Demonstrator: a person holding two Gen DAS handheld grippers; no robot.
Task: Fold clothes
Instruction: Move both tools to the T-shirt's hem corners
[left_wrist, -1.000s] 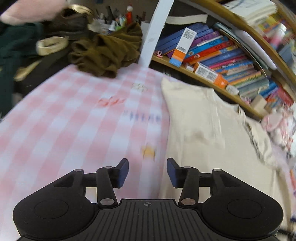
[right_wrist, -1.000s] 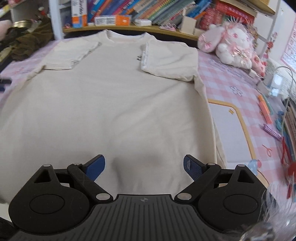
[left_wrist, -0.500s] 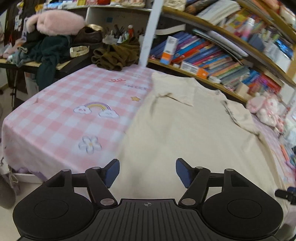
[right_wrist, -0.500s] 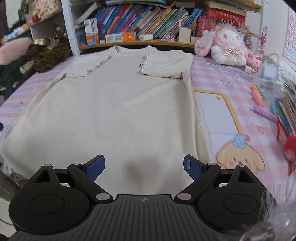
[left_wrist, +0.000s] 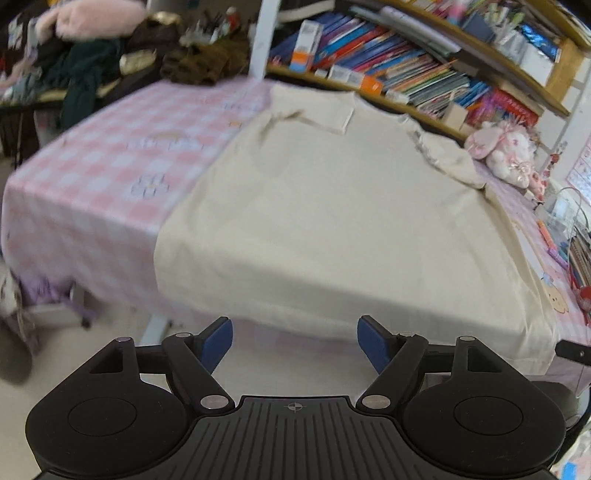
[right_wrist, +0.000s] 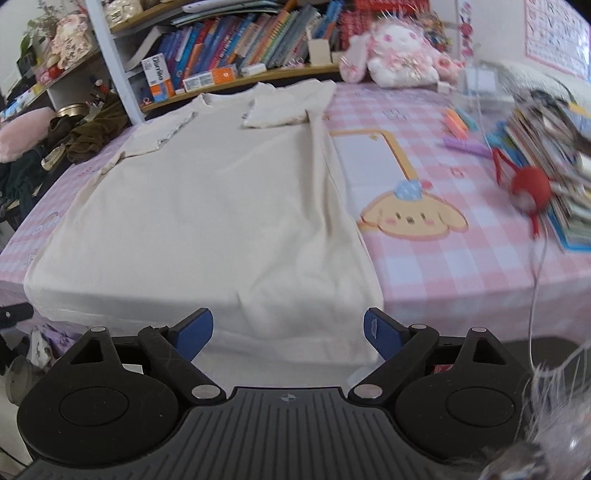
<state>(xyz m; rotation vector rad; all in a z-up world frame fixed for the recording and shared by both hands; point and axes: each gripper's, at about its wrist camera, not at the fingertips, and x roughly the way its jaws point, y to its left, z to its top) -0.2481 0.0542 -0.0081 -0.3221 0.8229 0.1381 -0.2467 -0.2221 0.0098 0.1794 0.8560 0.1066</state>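
A cream T-shirt (left_wrist: 332, 206) lies flat on the pink checked tablecloth (left_wrist: 92, 177), collar toward the bookshelf, both sleeves folded in over the chest. Its hem hangs over the table's near edge. My left gripper (left_wrist: 295, 341) is open, held off the table just in front of the hem's left half. In the right wrist view the same T-shirt (right_wrist: 207, 214) fills the middle. My right gripper (right_wrist: 288, 334) is open too, with the hem's right corner lying between and just beyond its blue pads. Neither gripper holds cloth.
Bookshelves (left_wrist: 406, 70) run behind the table. Dark clothes (left_wrist: 85, 74) pile at the far left. A pink plush rabbit (right_wrist: 395, 59) sits at the back. Pens (right_wrist: 461, 129), a book stack (right_wrist: 554, 155) and a red ball (right_wrist: 532, 184) crowd the table's right side.
Both grippers have pulled back toward the table's near edge, from over the cloth to in front of the hem. The left gripper's fingers have spread wider.
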